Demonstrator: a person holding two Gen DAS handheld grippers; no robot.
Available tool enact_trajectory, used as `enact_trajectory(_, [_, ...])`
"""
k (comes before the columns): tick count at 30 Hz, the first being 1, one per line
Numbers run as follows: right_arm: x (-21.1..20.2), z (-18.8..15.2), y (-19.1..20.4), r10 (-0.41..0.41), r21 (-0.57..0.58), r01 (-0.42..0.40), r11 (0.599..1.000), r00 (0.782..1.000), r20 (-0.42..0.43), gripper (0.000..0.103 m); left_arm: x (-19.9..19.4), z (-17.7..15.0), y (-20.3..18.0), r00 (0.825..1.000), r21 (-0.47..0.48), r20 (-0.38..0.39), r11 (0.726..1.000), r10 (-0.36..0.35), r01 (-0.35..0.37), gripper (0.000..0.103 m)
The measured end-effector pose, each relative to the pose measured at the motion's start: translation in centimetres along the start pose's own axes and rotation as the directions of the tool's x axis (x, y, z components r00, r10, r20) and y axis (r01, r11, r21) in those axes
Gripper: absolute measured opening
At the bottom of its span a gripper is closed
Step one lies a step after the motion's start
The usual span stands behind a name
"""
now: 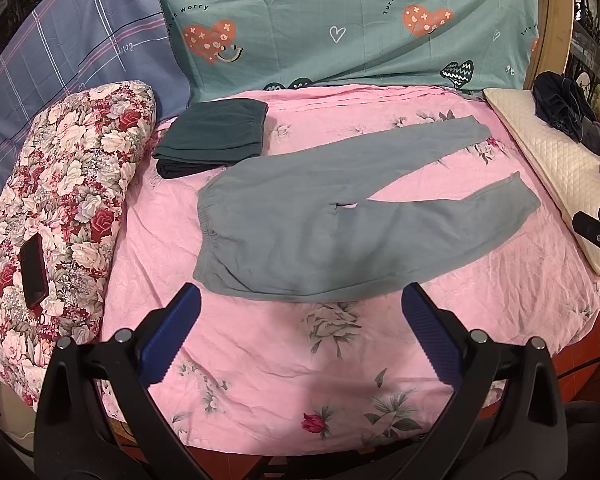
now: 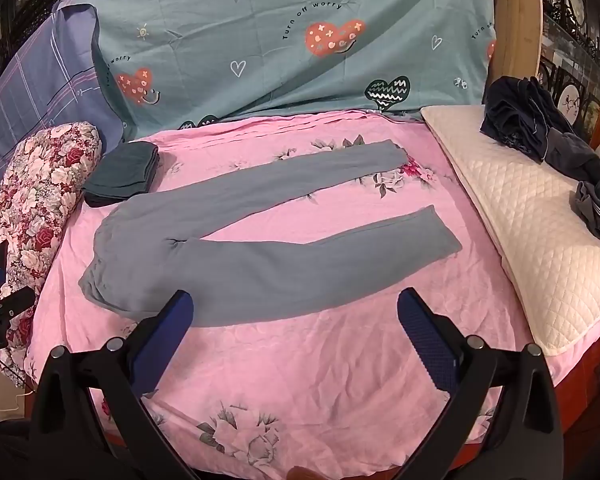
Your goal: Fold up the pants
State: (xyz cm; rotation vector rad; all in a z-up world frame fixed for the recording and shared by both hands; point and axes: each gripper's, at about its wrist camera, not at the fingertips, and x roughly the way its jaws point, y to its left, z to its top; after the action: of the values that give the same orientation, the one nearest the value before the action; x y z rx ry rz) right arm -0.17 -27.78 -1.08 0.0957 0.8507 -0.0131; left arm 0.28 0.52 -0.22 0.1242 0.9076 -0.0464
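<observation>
A bed with a pink floral sheet [image 1: 260, 340] fills most of both views. Behind it, in the upper part of the frames, a teal cloth with hearts [image 1: 340, 20] stands like a backdrop, and a blue checked cloth [image 1: 80, 40] hangs at the upper left. At the far right edge there is wooden furniture with dark decorated items, too small to read.

The gray pants [image 1: 320, 216] lie flat and unfolded in the middle of the bed, the waistband to the left and the 2 legs spread apart toward the upper right, with pink sheet visible between them.

Around them: a folded dark green garment [image 1: 216, 136] lies just beside the waistband at the upper left. A rolled floral quilt [image 1: 68, 208] lies along the left side, and a dark phone [image 1: 32, 272] rests on it. A cream quilted pillow [image 2: 532, 232] lies along the right side and carries a pile of dark clothes [image 2: 540, 128].

The left tongs [image 1: 300, 300] and the right tongs [image 2: 296, 308] are both wide open, holding nothing, above the sheet near the lower edge of the pants. The sheet below the pants is free, and the front edge of the bed is close under the tongs.
</observation>
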Motion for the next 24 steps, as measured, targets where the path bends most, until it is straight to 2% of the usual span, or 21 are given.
enact_trajectory(24, [0.16,-0.13,0.13,0.001,0.001,-0.001,1.000,1.000,-0.001,0.102,0.44,-0.15,-0.07,1.000,0.000,-0.006,1.000,0.001,-0.001,0.101])
